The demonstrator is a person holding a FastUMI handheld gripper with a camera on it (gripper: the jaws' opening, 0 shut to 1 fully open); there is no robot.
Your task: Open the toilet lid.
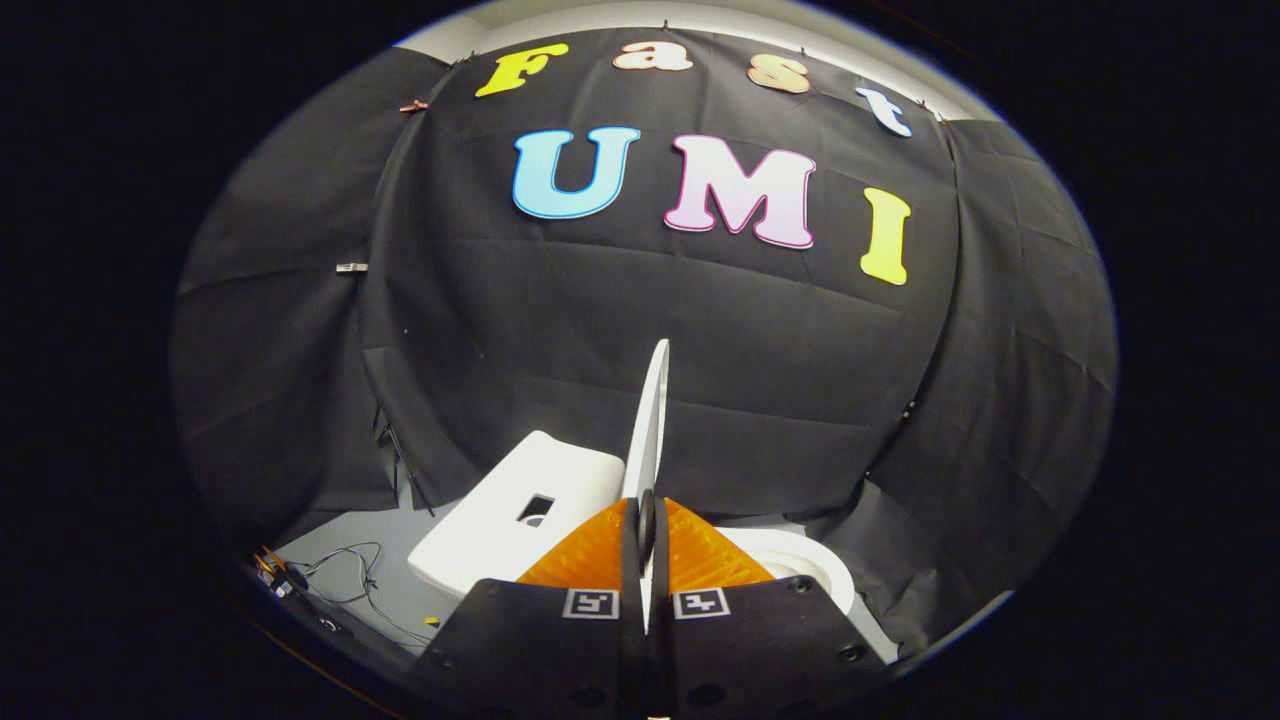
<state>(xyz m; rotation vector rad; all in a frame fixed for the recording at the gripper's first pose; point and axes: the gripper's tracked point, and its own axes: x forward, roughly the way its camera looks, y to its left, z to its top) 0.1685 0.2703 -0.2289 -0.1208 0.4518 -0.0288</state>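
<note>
tongs (647, 525) clamped on toilet lid (652, 420) edge | lid raised near upright | tip: swing back toward tank (520, 510), release gently

Gripper (647, 520) closed down tight, both fingers (600, 545) pinching the thin edge of the toilet lid (652, 420) from either side. Fingers nearly parallel, tips meeting at the lid's lower edge, only the lid's thickness between them. Gripper body sits directly below the lid, pointing forward and up along it.
</note>
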